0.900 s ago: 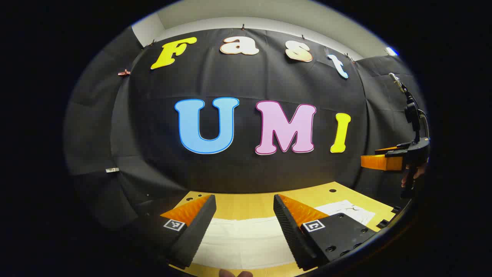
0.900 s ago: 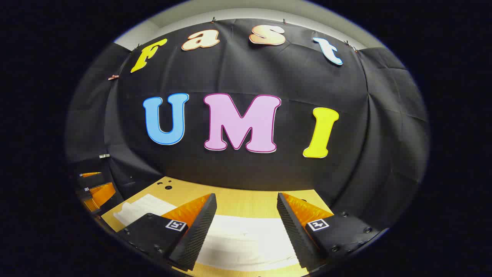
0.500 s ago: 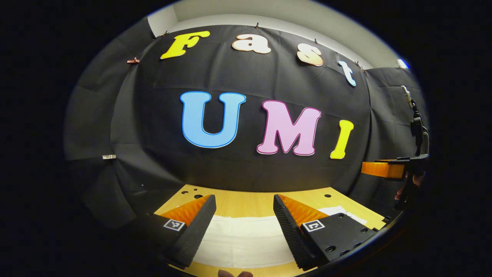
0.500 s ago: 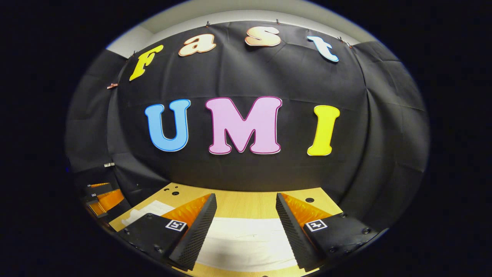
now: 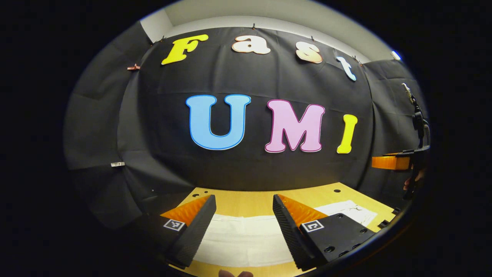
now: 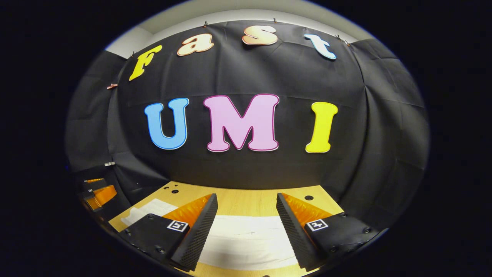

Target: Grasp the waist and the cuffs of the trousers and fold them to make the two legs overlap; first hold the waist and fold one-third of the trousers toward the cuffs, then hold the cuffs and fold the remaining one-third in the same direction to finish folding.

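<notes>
White trousers (image 5: 246, 240) lie flat across the wooden table (image 5: 250, 200), running off to the right (image 5: 348, 209). My left gripper (image 5: 244, 227) hovers open above them, nothing between its fingers. In the right gripper view the same white trousers (image 6: 248, 240) stretch leftward to a far end (image 6: 148, 209). My right gripper (image 6: 246, 227) is open over the cloth, holding nothing. The right gripper (image 5: 392, 162) also appears at the far right of the left gripper view, held by a hand (image 5: 411, 181). The left gripper (image 6: 98, 192) shows at the left edge of the right gripper view.
The table's back edge meets the black booth wall (image 6: 246, 169). Small round holes (image 6: 175, 191) dot the tabletop near its back corners. A fingertip (image 5: 234, 274) peeks in at the bottom of the left gripper view.
Both views shifted slightly; the gripper cameras wobbled up and down a little. The trousers lie as before and both grippers stay open.
</notes>
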`<state>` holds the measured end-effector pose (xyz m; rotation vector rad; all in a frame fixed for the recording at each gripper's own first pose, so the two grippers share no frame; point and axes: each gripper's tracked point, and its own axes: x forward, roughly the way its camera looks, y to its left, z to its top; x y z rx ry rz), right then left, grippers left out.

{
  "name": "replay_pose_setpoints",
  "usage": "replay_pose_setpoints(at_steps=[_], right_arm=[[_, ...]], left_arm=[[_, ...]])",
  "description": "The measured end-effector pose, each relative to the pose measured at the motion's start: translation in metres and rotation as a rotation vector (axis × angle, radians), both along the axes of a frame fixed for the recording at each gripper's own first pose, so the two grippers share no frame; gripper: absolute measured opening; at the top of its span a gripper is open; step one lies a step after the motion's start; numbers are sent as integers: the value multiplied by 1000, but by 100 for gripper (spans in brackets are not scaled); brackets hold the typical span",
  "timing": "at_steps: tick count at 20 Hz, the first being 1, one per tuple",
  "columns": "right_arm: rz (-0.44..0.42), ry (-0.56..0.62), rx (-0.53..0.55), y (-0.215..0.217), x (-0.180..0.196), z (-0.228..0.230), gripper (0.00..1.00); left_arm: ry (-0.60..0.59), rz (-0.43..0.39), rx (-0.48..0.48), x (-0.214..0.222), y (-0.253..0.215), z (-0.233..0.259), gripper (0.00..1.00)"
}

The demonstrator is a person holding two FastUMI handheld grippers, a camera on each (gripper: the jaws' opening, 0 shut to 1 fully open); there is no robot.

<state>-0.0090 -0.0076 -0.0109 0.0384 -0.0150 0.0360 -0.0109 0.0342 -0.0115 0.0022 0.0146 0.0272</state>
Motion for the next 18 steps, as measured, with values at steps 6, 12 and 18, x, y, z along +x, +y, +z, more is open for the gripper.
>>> replay_pose_setpoints(at_steps=[6,12,18], right_arm=[[7,22,-159,-31,-12,-25,98],[-13,113,-490,-73,-27,-78,98],[14,263,-801,-117,-47,-165,97]], left_arm=[[19,-79,194,-2,17,-21,95],[83,-166,556,-1,45,-69,92],[222,-204,822,-5,95,-149,92]])
